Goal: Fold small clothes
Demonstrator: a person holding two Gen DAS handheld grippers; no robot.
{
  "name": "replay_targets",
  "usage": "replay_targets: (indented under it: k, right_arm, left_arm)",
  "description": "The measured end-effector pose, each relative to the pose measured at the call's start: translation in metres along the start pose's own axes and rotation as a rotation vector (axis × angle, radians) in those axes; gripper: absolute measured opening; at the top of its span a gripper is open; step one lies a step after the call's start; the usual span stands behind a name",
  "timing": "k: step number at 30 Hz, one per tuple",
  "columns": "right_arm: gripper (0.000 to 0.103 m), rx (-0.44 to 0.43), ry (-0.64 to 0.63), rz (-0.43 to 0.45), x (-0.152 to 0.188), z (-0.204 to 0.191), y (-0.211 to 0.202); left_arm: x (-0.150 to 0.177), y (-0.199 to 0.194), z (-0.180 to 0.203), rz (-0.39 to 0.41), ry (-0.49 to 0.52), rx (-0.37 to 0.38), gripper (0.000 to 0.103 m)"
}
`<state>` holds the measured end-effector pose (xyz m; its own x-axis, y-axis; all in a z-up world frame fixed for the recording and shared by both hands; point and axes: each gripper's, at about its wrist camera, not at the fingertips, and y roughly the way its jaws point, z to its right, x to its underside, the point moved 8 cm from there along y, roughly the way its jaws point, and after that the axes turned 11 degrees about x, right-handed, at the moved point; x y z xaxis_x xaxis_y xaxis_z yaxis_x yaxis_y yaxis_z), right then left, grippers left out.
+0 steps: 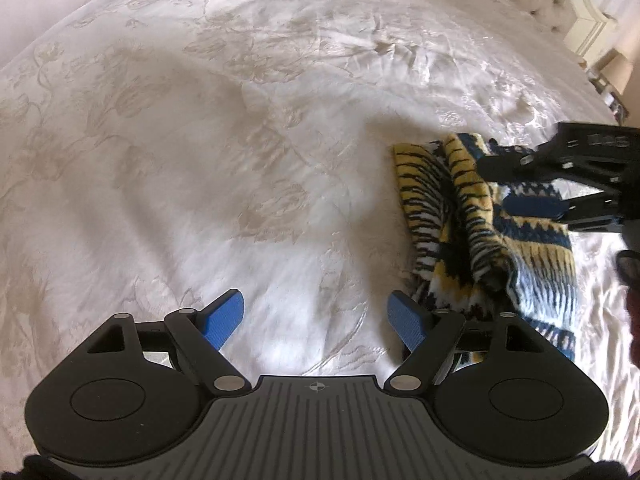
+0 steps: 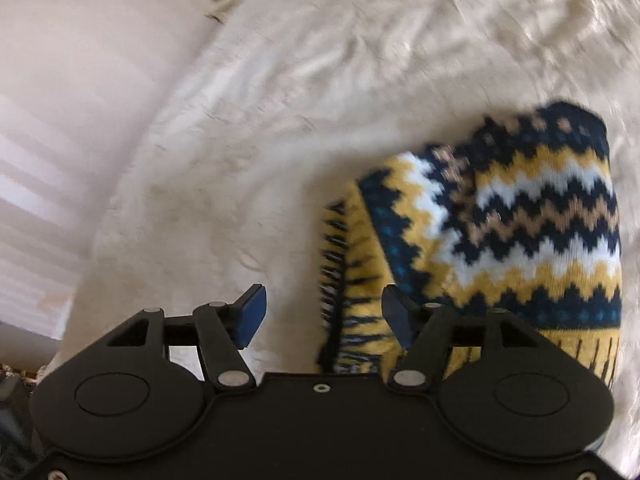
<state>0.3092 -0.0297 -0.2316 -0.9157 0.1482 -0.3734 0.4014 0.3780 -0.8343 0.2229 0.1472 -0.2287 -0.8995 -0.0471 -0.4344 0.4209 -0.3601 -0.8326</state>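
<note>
- The knitted navy, mustard and white zigzag garment [image 2: 520,220] lies bunched on the cream floral bedspread [image 1: 200,140], partly folded.
- My right gripper [image 2: 324,320] hangs released above its edge, nothing pinched.
- My left gripper [image 1: 316,320] gapes empty beside it, ready to take a corner.

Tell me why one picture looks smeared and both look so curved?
Right wrist view: motion blur smears the cream embossed bedspread and softens the yellow, navy and white zigzag knitted garment. Left wrist view: sharper, with a soft shadow across the bedspread and sunlit glare at upper right. Both views: fisheye lenses bow the edges and darken the corners.
</note>
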Motion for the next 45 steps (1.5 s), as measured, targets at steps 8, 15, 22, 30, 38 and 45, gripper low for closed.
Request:
replay_targets:
  k: [8, 15, 22, 30, 38, 45]
  right_arm:
    - [0.069, 0.095, -0.005, 0.084, 0.01, 0.04, -0.048]
    - [0.074, 0.161, -0.225, 0.079, 0.061, 0.026, -0.06]
    - [0.09, 0.253, -0.565, 0.122, 0.101, -0.028, -0.037]
    - [0.029, 0.458, -0.885, 0.16, 0.122, -0.03, -0.004]
    - [0.024, 0.372, -0.513, 0.232, 0.073, 0.015, -0.059]
    - [0.024, 0.353, -0.423, 0.22, 0.071, 0.026, -0.063]
  left_arm:
    - [-0.044, 0.015, 0.045, 0.007, 0.074, 0.15, 0.079]
    - [-0.074, 0.042, 0.101, -0.036, 0.139, 0.288, 0.079]
    - [-0.077, 0.047, 0.106, -0.063, 0.171, 0.259, 0.079]
    - [-0.062, 0.037, 0.072, -0.1, 0.099, 0.221, 0.079]
    - [-0.057, 0.048, 0.089, -0.145, 0.057, 0.322, 0.079]
    - [-0.047, 0.082, 0.116, -0.225, -0.028, 0.411, 0.093]
